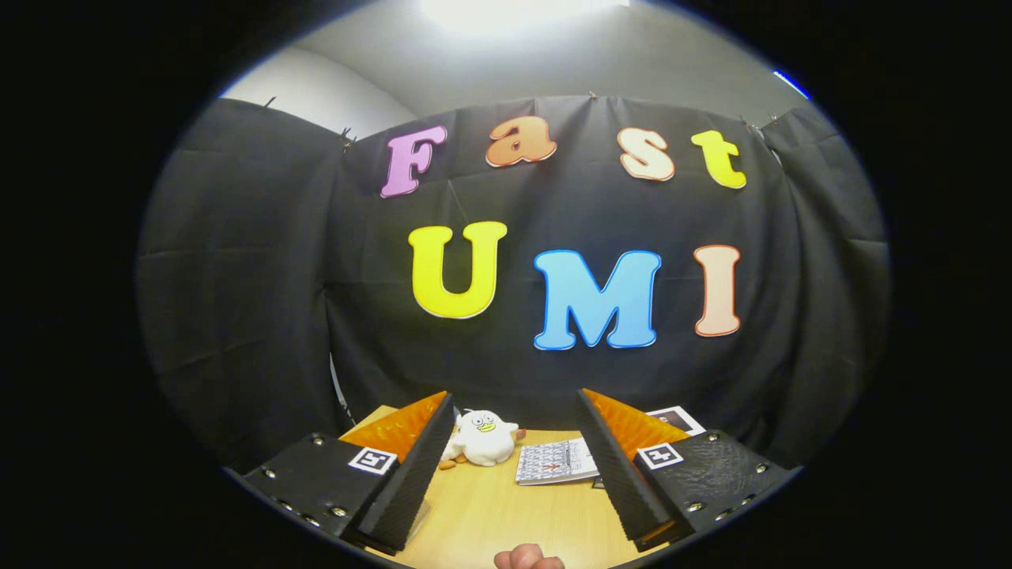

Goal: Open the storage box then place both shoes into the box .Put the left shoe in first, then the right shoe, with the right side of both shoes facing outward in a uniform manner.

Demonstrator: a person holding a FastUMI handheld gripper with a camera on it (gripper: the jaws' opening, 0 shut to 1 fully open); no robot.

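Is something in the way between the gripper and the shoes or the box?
Neither the shoes nor the box can be seen here, so that cannot be judged. The gripper is open with nothing between its fingers. Beyond them on the table lie a plush duck and a printed sheet.

The gripper (514, 462) hung above the wooden table (506, 514), fingers spread wide with nothing between them. Beyond them lay a white plush duck (484, 437) beside a patterned printed sheet (555, 461).
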